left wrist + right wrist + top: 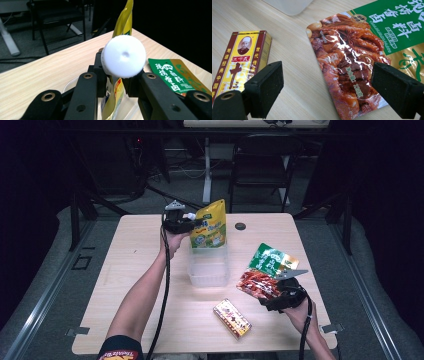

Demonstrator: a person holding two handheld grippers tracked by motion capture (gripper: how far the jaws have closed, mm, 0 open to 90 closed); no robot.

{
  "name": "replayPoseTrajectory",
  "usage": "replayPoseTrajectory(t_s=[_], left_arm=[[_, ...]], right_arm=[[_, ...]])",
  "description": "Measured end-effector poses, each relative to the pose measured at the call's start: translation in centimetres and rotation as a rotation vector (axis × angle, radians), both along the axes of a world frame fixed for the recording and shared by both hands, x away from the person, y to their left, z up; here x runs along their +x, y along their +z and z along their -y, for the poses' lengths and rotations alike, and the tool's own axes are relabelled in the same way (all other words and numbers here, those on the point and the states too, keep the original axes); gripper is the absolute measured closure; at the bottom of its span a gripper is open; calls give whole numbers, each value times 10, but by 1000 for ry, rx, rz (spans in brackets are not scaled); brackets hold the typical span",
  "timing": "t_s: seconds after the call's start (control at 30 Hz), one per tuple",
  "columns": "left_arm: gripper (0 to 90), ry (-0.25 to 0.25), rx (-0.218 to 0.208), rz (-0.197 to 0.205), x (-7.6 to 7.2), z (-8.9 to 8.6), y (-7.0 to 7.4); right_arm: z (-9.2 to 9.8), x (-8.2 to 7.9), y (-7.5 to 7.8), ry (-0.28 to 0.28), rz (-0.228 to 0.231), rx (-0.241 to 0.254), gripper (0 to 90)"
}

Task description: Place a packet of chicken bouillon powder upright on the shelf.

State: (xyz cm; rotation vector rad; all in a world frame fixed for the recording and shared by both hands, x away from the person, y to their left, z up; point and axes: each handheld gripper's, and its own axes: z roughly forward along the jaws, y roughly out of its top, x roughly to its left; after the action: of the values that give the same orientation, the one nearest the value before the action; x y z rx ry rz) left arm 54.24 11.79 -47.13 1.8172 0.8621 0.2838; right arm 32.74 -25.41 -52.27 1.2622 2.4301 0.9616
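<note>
Yellow-green spouted pouch (209, 226) at centre frame: our left gripper (186, 221) jaws clamp its white cap (124, 56); right gripper (325, 87) jaws gape.

I see a red-yellow box (232, 318) lower centre on the wood table (140, 250), lying flat. Clear tub (208, 270) mid-frame, just above it. Black round plug (240, 226) near the table's far edge. Dark chair (262, 160) top centre, behind the table.

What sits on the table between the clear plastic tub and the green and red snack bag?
Nothing: in the high view, bare table separates the clear tub from the snack bag.
</note>
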Motion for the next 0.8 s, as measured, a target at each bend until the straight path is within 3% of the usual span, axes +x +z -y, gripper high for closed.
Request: replayPoseTrajectory(t_s=[0.23,0.27,0.37,0.43,0.57,0.8], left_arm=[[742,9,3,19,-1,0,-2],[734,11,22,26,-1,0,-2],[647,7,31,20,-2,1,-1],[561,25,21,20,-3,2,0],[397,53,47,35,-6,2,6],[261,81,50,34,-15,-6,21]], right_arm=[[1,0,0,-2,1,-6,106],[1,0,0,-3,1,-6,106],[1,0,1,-2,2,-3,107],[1,0,0,-3,4,-3,107],[1,0,1,-3,2,-2,107],[0,-1,1,-3,2,-4,109]])
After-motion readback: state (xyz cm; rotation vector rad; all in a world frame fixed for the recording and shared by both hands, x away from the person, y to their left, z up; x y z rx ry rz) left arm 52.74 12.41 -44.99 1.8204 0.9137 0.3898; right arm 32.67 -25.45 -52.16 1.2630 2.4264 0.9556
